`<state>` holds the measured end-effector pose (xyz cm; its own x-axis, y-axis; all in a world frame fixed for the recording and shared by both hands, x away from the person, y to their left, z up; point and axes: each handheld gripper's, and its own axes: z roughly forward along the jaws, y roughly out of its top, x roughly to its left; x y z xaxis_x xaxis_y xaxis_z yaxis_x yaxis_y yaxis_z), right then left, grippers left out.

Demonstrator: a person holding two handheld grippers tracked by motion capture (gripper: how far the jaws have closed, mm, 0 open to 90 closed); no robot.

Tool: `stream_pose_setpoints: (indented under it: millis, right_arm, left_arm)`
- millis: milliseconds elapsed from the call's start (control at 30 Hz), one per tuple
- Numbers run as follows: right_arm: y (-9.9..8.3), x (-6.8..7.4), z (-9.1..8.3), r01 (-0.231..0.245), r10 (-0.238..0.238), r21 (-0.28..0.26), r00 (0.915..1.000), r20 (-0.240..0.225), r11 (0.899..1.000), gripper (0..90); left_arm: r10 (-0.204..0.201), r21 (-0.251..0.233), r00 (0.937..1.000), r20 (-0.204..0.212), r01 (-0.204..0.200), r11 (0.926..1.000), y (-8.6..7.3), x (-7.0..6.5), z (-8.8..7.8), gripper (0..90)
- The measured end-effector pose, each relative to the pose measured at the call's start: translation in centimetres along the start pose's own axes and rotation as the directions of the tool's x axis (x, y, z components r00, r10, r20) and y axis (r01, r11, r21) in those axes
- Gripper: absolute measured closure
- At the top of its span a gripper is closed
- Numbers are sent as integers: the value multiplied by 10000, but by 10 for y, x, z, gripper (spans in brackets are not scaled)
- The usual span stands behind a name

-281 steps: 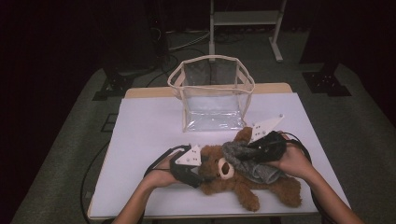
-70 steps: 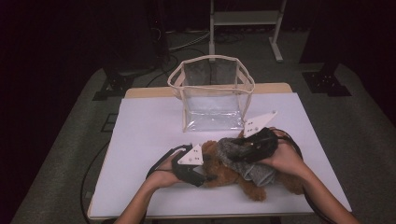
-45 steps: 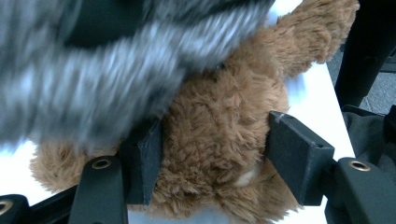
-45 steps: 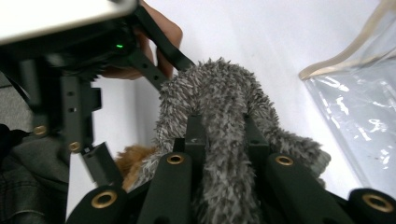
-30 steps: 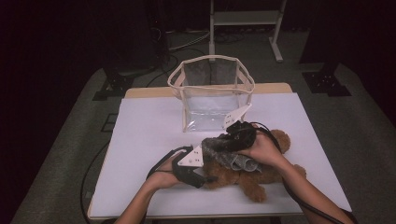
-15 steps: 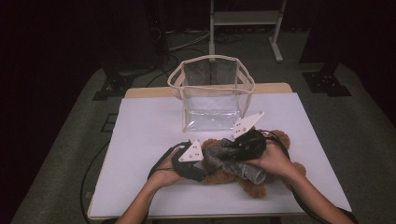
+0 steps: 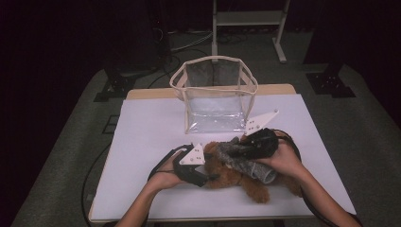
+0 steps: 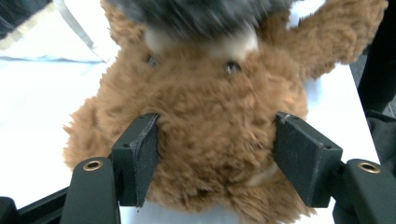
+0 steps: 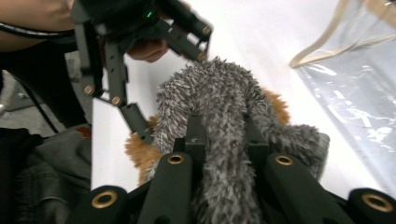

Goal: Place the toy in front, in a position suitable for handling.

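Near the front edge of the table, toward its middle, my left gripper [image 7: 204, 176] sits at the brown teddy bear [image 7: 236, 176], which lies on its back on the white sheet. Its jaws have just been opening: in the left gripper view they stand at either side of the bear's belly, the fur bulging between them, and I cannot tell whether the pads [image 8: 140, 156] still press or only brush the plush. I judge that hand is easing its hold while it steadies the toy.

Just behind it, my right gripper [image 7: 236, 150] is clamped tight on a fuzzy grey garment [image 7: 246, 163]; the right gripper view shows the cloth [image 9: 219, 140] pinched between the jaws and draped over the bear's head. Compared with a second ago, this hand and the cloth have shifted along the bear toward the right edge. I read that as the dressing being under way, with the cloth not yet pulled down over the body.

Farther back, near the middle of the table, the clear bag [image 7: 215, 97] stands upright and apart.
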<state>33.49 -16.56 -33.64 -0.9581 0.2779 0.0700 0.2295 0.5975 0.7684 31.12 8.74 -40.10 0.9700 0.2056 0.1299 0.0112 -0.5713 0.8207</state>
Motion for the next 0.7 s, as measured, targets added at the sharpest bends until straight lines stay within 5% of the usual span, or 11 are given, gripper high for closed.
stream_pose_setpoints:
  millis: [167,500,700]
  right_arm:
    - [-5,8,2,27,-32,-106,9989,-477,9999,773]
    - [-8,-16,-26,-581,600,-412,9970,484,9975,773]
    - [-19,-14,-8,-743,739,216,9971,160,9970,773]
  left_arm:
    - [65,-162,9999,94,-64,9998,5,-2,2,296]
    - [234,-24,9990,388,-233,9997,3,-4,3,307]
    - [144,-268,9990,428,-132,9996,7,-4,0,282]
